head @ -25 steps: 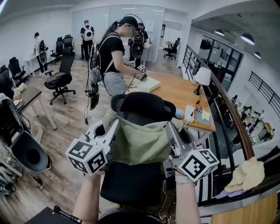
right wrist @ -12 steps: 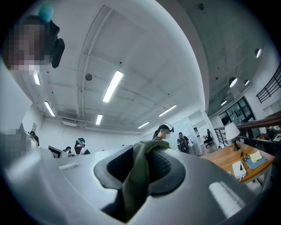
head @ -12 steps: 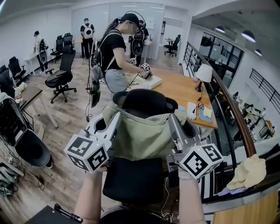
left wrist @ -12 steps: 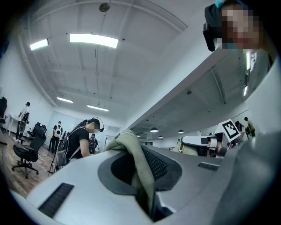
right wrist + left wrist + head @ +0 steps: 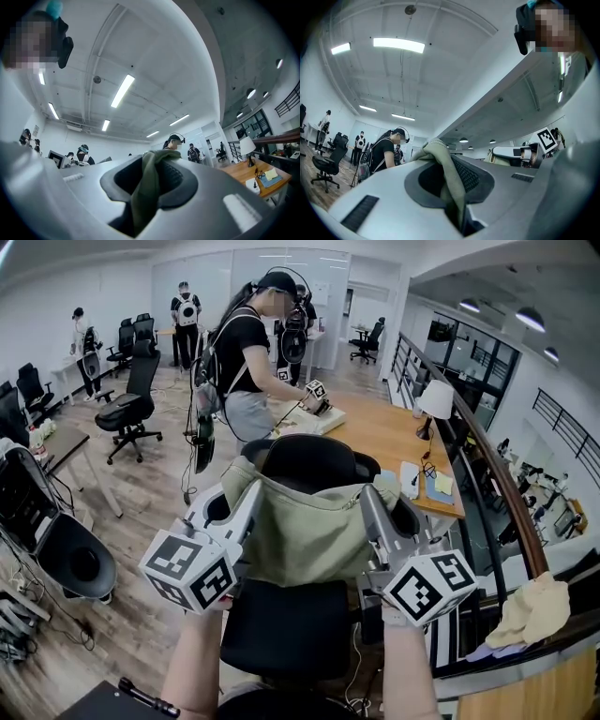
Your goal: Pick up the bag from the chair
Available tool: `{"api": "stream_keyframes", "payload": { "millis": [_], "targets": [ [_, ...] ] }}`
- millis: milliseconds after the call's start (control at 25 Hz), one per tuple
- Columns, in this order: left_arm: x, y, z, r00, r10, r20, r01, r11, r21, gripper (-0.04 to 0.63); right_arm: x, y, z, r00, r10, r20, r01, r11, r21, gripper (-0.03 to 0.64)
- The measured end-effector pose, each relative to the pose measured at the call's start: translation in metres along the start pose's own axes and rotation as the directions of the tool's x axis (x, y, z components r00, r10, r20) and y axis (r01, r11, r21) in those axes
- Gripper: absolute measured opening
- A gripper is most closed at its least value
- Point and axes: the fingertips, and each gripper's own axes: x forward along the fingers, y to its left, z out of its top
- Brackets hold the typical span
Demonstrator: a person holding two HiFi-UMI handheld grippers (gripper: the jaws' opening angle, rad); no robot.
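We hold the olive bag point(image 5: 305, 531) up by its top corners. The left tongs point(image 5: 247, 491) are clamped nearly shut on a thin fold of cloth, and the right tongs point(image 5: 367, 495) pinch a thicker fold, jaws slightly apart. Both carry black-and-white square markers point(image 5: 194, 573) with no readable text. The bag hangs in front of the back of the black chair point(image 5: 314, 460), its lower edge at the seat. Open floor point(image 5: 141, 521) lies to the left; a wooden surface point(image 5: 389, 442) and a railing point(image 5: 502, 498) crowd the right
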Motion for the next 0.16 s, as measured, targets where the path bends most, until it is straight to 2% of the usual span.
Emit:
{"api": "stream_keyframes", "payload": {
  "millis": [160],
  "targets": [
    [0.0058,-0.0026,-0.0021,1.000,-0.013,0.002,0.013,1.000,0.000,0.028,-0.0007,-0.0042,-0.0005,1.000,-0.011,0.001,0.011,1.000,-0.017,0.094]
  ]
}}
